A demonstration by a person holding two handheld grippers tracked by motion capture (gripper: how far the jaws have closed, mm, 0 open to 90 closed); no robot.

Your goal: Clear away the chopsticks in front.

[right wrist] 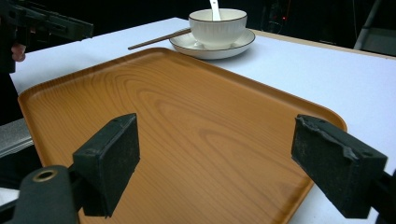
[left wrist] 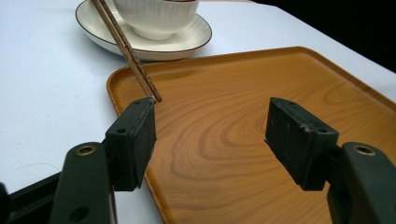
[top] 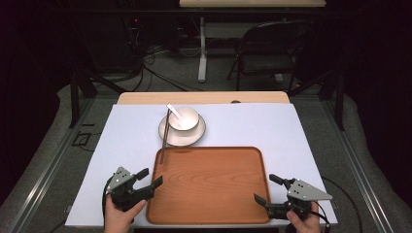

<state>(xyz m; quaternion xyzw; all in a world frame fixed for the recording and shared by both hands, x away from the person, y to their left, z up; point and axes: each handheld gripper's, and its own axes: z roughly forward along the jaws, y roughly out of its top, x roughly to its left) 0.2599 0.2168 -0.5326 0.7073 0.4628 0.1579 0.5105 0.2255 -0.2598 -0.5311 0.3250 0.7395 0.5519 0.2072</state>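
From the high view, the wooden tray (top: 209, 184) lies along the near edge of the white table (top: 291, 131), with the left gripper (top: 149, 180) at its near left corner and the right gripper (top: 263, 189) at its near right corner, both spread wide and grasping nothing. Beyond the tray's far left corner stands a plate (top: 170, 136) carrying a bowl (top: 187, 120) with a white spoon (top: 173, 111) in it, and a pair of chopsticks (top: 165, 133) rests across the plate's left side with its tips at the tray's rim. The left gripper view brings the chopsticks (left wrist: 126, 49) close: their near ends overhang the tray (left wrist: 224, 121) just above the left jaw, a closeness the high view flattens. If that gripper moves forward or lifts the tray from here, I judge it could knock the sticks off the plate (left wrist: 93, 28) or tip them onto the table. The right gripper view shows the tray's (right wrist: 177, 121) bare surface and its near right corner between the open jaws, plus the bowl (right wrist: 217, 29) side-on, so its height and tipping risk read better here.
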